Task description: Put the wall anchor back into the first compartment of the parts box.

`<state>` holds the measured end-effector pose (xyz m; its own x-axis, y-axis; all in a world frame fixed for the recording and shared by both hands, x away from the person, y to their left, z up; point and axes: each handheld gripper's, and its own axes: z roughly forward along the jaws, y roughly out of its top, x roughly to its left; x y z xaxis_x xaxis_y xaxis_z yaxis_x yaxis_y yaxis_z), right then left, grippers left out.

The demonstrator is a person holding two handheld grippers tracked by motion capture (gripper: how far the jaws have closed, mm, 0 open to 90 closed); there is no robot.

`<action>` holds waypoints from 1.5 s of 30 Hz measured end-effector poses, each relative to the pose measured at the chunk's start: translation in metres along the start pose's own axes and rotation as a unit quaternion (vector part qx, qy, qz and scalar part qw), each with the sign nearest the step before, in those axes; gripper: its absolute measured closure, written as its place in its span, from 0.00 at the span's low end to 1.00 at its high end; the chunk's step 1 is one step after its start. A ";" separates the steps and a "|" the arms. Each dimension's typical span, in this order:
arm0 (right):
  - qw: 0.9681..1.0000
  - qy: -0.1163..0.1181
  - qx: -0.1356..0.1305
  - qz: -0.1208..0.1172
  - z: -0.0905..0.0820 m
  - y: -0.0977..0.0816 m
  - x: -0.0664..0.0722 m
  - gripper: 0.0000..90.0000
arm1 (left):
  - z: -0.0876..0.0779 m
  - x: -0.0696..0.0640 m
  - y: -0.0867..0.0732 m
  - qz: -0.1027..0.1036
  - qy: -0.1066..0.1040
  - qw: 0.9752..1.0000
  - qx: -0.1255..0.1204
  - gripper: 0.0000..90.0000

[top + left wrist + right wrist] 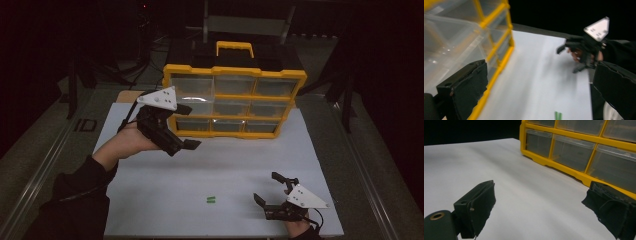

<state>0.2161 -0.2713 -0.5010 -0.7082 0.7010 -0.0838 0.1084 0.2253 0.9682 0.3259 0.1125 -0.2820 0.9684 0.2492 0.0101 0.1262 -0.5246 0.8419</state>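
Both tongs, left (192, 145) and right (272, 190), gape empty; approach green piece (211, 200) squarely on worktop (240, 160).

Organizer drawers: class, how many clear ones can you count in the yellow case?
9 in the yellow case, in three rows: three top, three middle, three bottom. The left gripper overlaps the left column, partly hiding it.

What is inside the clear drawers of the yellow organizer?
The yellow organizer stands upright on the white board. Its clear drawers look empty in the right gripper view, though glare and dim light could hide small parts.
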 end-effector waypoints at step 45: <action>1.000 0.005 0.001 0.000 0.000 0.000 0.000 0.09 | 0.126 -0.044 -0.130 -0.031 -0.114 0.992 0.047 0.10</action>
<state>0.2159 -0.2713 -0.5009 -0.7156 0.6937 -0.0822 0.1092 0.2274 0.9677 0.2936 0.0669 -0.4596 0.9804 0.0987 -0.1705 0.1956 -0.5900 0.7833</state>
